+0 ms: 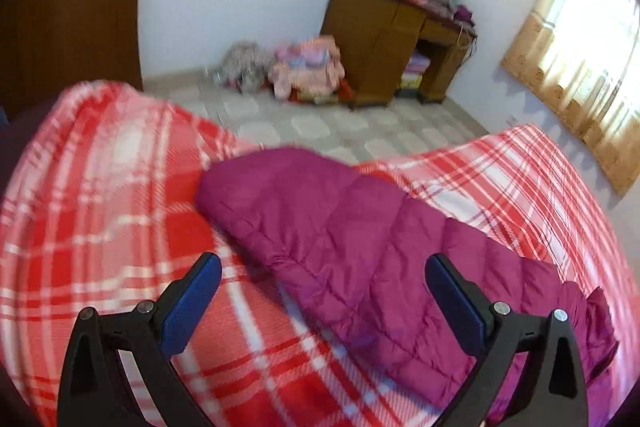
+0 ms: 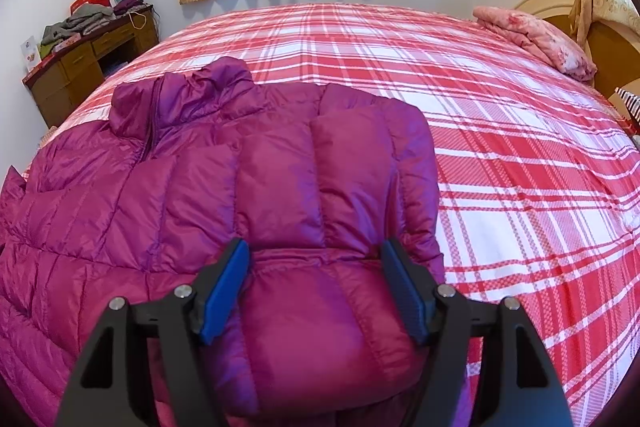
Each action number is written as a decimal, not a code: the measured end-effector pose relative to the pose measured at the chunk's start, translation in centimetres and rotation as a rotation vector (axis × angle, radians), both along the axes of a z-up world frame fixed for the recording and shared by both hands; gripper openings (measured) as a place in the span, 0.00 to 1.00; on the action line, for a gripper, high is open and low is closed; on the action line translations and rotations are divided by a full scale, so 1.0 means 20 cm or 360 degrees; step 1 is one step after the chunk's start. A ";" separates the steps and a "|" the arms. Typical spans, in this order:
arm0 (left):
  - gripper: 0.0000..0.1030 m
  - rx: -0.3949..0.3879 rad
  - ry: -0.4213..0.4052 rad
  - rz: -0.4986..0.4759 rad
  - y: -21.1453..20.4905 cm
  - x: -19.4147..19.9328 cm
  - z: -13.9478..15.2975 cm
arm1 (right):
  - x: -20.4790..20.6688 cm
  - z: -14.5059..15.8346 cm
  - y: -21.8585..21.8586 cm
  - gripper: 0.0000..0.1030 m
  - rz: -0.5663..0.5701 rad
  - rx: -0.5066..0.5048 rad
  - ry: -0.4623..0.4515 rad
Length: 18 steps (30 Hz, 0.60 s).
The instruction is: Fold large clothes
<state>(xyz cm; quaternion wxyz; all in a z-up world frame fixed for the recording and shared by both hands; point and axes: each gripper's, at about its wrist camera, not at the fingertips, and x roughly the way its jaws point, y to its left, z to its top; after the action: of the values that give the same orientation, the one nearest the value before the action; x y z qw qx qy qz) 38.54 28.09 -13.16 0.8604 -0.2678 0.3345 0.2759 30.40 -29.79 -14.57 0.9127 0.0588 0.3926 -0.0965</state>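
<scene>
- Here, the left gripper (image 1: 322, 281) hangs above the red plaid bed cover (image 1: 100, 211), its blue pads spread wide with nothing between them.
- The magenta puffer jacket (image 1: 360, 243) lies just ahead of that gripper and to its right; one padded sleeve (image 1: 280, 195) stretches toward the bed's far edge, beyond which tiled floor shows.
- Past that edge, a wooden desk (image 1: 376, 39) stands against the wall; folded clothes are stacked on its top and more folded cloth fills its open shelf, with a heap of pink clothes (image 1: 308, 71) on the floor beside it.
- The right gripper (image 2: 316, 271) stands directly over the jacket (image 2: 140, 195) near the bed's near edge, its jaws partly apart.
- A folded-over sleeve (image 2: 332, 171) lies across the jacket's front and runs between the right gripper's pads; the pads flank it without visibly pinching it.
- The collar (image 2: 192, 95) points toward the curtained window.
- A pink floral quilt (image 2: 536, 39) sits at the bed's far right corner by the headboard.
</scene>
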 end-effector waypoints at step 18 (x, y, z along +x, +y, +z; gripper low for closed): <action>0.04 0.0192 -0.0312 -0.0332 -0.28 0.07 0.20 | 0.00 -0.01 -0.01 0.70 -0.0005 0.0035 -0.0022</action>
<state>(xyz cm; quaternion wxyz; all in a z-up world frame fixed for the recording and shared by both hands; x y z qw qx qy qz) 40.00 22.40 -9.07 0.9274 -0.2052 0.2576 0.1772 30.37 -30.07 -14.74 0.9146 0.0701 0.3872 -0.0933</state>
